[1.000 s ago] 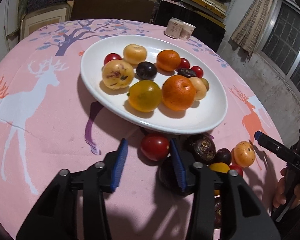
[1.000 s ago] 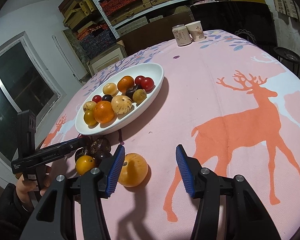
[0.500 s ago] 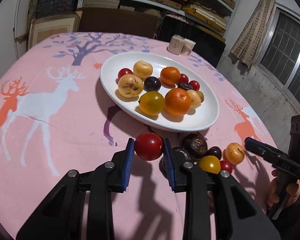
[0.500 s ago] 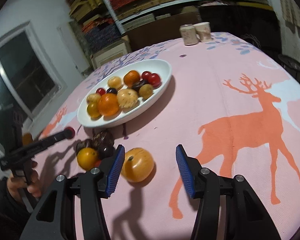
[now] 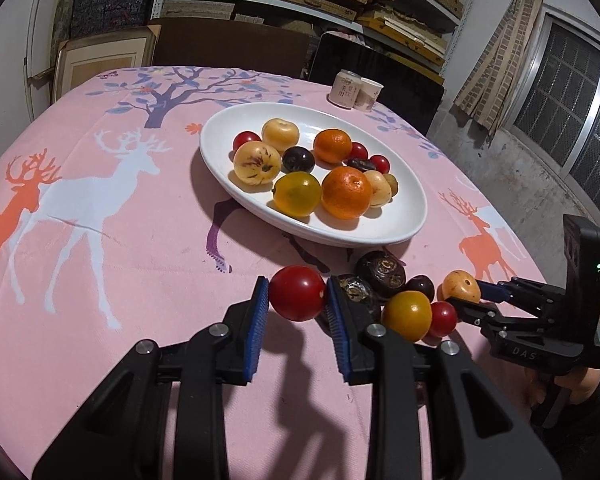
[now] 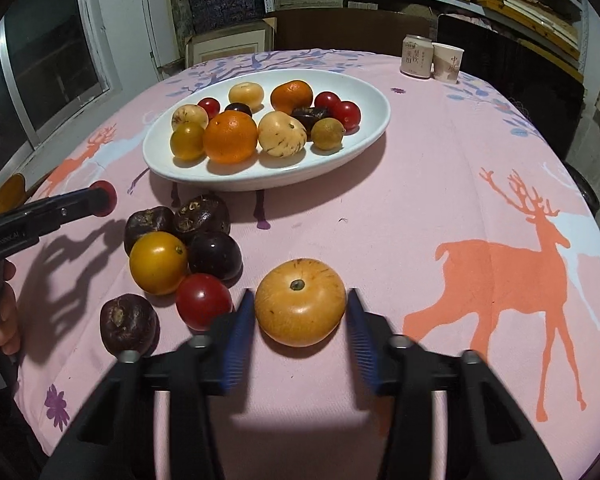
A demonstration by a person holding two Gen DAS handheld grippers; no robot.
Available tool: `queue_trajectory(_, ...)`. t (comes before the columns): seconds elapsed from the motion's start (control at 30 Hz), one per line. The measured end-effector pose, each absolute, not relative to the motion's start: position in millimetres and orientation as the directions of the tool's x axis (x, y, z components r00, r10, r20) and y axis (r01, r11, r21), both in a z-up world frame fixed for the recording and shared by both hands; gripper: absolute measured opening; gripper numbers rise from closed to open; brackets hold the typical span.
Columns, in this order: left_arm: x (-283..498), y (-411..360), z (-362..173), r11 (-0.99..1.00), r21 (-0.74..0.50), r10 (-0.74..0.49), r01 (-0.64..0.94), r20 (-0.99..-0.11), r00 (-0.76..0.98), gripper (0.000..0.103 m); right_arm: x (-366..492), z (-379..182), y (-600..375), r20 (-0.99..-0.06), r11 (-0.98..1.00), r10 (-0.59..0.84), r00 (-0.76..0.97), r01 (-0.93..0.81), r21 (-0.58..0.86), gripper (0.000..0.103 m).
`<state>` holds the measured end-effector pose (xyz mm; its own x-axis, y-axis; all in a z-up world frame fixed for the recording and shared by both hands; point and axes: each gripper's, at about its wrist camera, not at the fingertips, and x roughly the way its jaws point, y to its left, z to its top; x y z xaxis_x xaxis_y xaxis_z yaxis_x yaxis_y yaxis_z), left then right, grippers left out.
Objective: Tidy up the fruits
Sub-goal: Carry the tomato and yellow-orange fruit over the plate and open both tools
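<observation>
My left gripper (image 5: 296,286) is shut on a red tomato (image 5: 296,296), held just above the pink tablecloth in front of the white oval plate (image 5: 404,216). The plate holds several oranges, tomatoes and dark fruits. In the right wrist view the right gripper (image 6: 300,312) straddles an orange-yellow fruit (image 6: 300,300) that rests on the cloth. Its jaws are closing and the blue pads touch both sides of the fruit. The left gripper (image 6: 100,196) with its tomato shows at the left edge there.
Loose fruit lies left of the right gripper: a red tomato (image 6: 202,306), a yellow tomato (image 6: 158,262) and several dark fruits (image 6: 214,254). A can (image 6: 416,58) and a paper cup (image 6: 448,62) stand at the table's far edge. Shelves fill the background.
The left gripper closed on the red tomato and lifted it off the cloth. The right gripper rolled, moved in around the orange-yellow fruit and narrowed its jaws onto it.
</observation>
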<state>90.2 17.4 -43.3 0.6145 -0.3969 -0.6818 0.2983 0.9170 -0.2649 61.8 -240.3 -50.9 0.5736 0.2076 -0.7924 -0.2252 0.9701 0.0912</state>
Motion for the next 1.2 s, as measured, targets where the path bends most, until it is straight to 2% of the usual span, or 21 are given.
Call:
queue_trajectory(0.5, 84, 16, -37, 0.915, -0.252, -0.401, 0.315, -0.661, 0.634, 0.028, 44, -37, -257, -0.707, 0.962, 0.271, 0.653, -0.202, 0.182, 0.044)
queue_trajectory(0.73, 94, 12, -14, 0.903, -0.261, -0.426, 0.341, -0.648, 0.632, 0.028, 48, -13, -267, -0.688, 0.958, 0.285, 0.668, -0.213, 0.191, 0.044)
queue_trajectory(0.93, 132, 4, 10, 0.905, -0.246, -0.421, 0.348, -0.643, 0.64, 0.029, 79, 25, -267, -0.654, 0.952, 0.304, 0.693, -0.252, 0.176, 0.044)
queue_trajectory(1.2, 200, -36, 12, 0.899, -0.233, -0.423, 0.372, -0.683, 0.595, 0.029, 160, 37, -271, -0.656, 0.946, 0.322, 0.683, -0.214, 0.242, 0.044)
